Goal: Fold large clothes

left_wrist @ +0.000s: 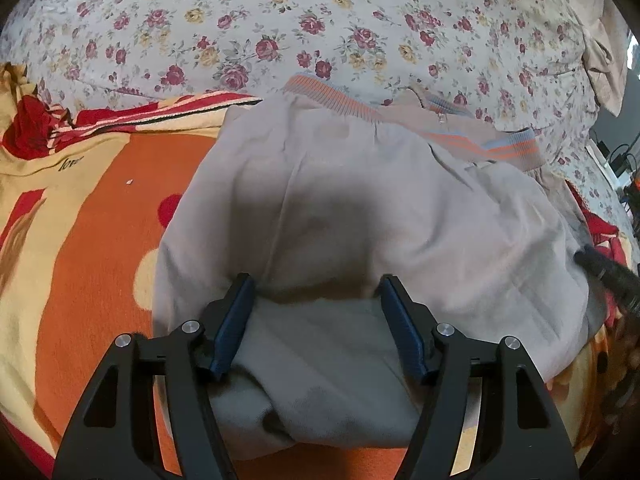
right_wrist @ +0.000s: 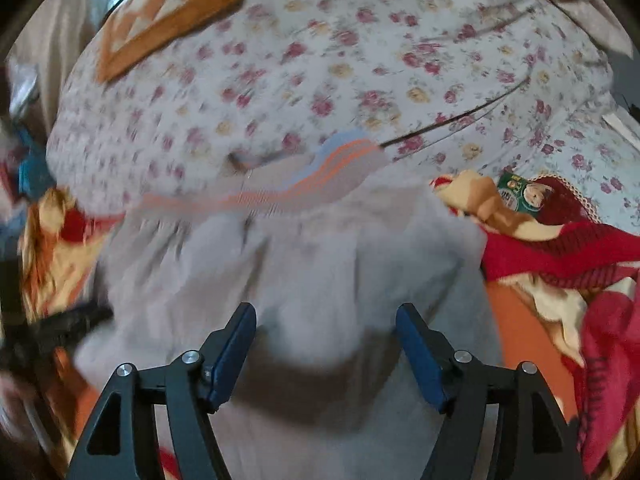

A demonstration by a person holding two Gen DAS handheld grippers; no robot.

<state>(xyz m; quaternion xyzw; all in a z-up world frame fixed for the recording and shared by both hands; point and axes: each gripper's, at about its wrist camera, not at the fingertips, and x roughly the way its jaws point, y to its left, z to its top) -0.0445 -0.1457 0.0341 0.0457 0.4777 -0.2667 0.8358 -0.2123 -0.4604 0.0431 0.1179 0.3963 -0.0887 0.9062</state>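
A pale beige garment with an orange-and-blue striped ribbed band lies folded on the bed. My left gripper stands open low over its near folded edge. A thick fold of the cloth lies between the blue pads, and no squeeze shows. The right wrist view is blurred. In it my right gripper is open just above the same garment, nothing between its fingers, with the striped band beyond. A dark gripper part pokes in at the garment's right edge.
The garment rests on an orange, yellow and red blanket, with a floral sheet behind. The blanket bunches up red at the right. An orange patterned cushion lies far back left, and beige cloth hangs at the far right.
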